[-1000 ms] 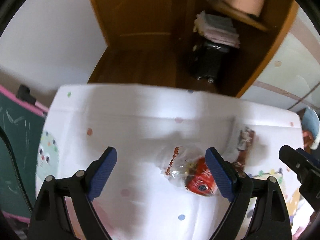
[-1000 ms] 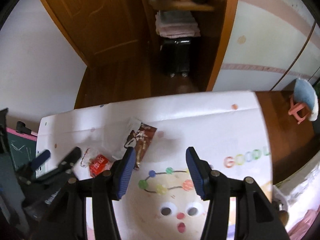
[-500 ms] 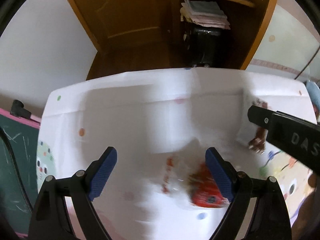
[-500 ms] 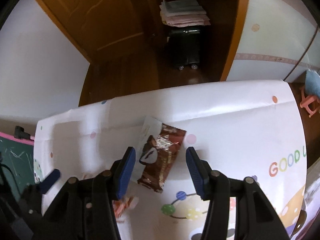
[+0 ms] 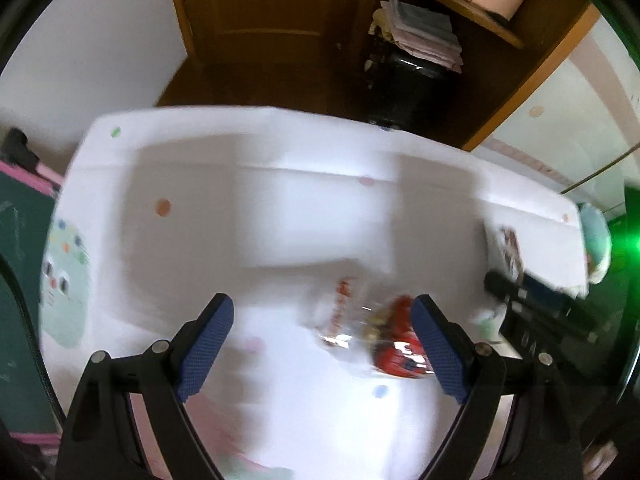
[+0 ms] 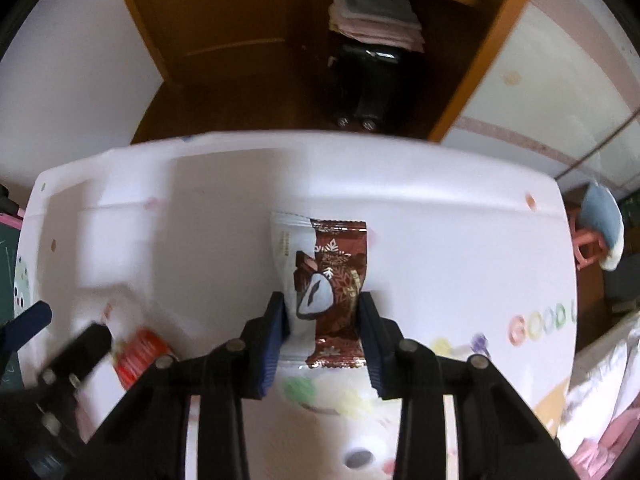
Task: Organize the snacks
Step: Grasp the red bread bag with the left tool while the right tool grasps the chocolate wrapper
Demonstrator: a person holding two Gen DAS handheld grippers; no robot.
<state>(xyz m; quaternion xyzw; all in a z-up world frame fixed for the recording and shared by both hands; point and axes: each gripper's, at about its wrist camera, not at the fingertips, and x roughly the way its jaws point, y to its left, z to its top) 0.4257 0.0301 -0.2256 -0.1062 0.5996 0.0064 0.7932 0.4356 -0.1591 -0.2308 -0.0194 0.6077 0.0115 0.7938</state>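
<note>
Right wrist view: the right gripper [image 6: 322, 322] was pointed steeply down at the white worktop [image 6: 440, 240], and its blue jaws had just been closing on the brown chocolate wrapper [image 6: 334, 280], which lay flat between them with a white packet [image 6: 290, 256] under its left edge. Both pads were seen touching the sides of the wrapper, so it was pinched. A second earlier the same jaws had been spread wider over the printed cartoon face, with the wrapper lying off to their left and clear of them; half a second earlier the wrapper had been brought between the still-wide jaws. The red snack packet [image 6: 138, 350] was seen low on the left, beside the dark tip of the other tool.

From the left wrist view, the left gripper [image 5: 322, 344] was held with its jaws spread wide, as in both earlier frames, and nothing was pinched. The red snack packet [image 5: 398, 350], with its clear crinkled wrapping, lay on the worktop [image 5: 240, 220] just inside the right-hand jaw, much as before, though blurred. The right gripper [image 5: 532, 312] had been brought lower at the frame's right edge.
</note>
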